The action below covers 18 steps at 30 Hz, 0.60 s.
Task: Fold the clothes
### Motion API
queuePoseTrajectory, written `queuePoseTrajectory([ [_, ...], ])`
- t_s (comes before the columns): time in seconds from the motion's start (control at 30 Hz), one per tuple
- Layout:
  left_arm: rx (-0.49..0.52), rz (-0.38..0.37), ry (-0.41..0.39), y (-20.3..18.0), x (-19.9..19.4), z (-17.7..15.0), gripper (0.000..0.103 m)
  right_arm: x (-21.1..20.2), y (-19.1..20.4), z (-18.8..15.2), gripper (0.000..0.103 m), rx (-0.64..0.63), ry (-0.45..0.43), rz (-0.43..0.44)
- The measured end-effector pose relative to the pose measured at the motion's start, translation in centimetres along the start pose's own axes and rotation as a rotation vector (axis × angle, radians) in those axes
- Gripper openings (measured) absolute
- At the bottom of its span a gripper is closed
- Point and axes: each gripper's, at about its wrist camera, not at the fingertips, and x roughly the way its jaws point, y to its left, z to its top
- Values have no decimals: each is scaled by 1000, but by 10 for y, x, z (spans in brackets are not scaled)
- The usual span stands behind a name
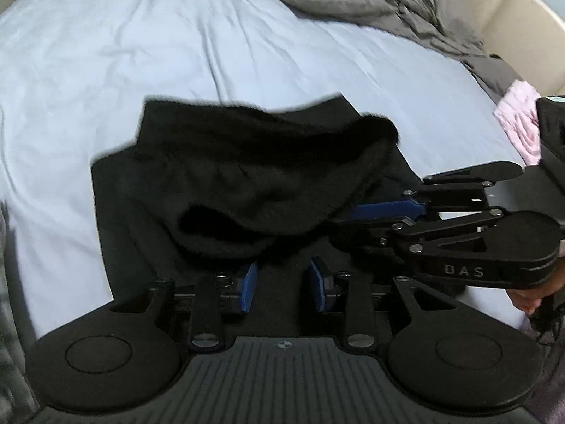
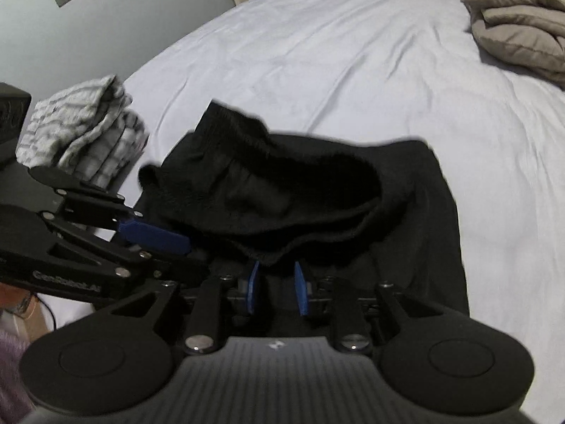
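Black garment (image 1: 247,183) lies bunched on the bed (image 1: 141,53), its long axis across both my grippers, the raised fold just ahead. Left gripper (image 1: 282,279) and right gripper (image 2: 277,288) sit equally near, fingers apart, clamping nothing.

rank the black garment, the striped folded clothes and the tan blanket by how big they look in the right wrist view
1. black garment, largest by far, though it lies nearest the camera
2. striped folded clothes
3. tan blanket, much the same apparent size as the stack, partly cut off and farther away, so unsure
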Motion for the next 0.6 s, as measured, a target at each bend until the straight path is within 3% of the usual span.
queuePoseTrajectory([
  [0.37,-102,38,-181,31,-11,25,31,19,-30,38,30,115,-117,-20],
  [0.43,-110,42,-212,35,-19,26,31,14,-35,42,43,131,-137,-16],
  [0.47,-114,42,-223,38,-24,27,37,10,-37,43,46,136,-148,-13],
  [0.5,-118,50,-233,41,-29,26,49,5,-39,45,49,141,-159,-10],
  [0.6,-106,75,-244,45,-33,24,52,-5,-42,45,60,113,-182,-39],
])
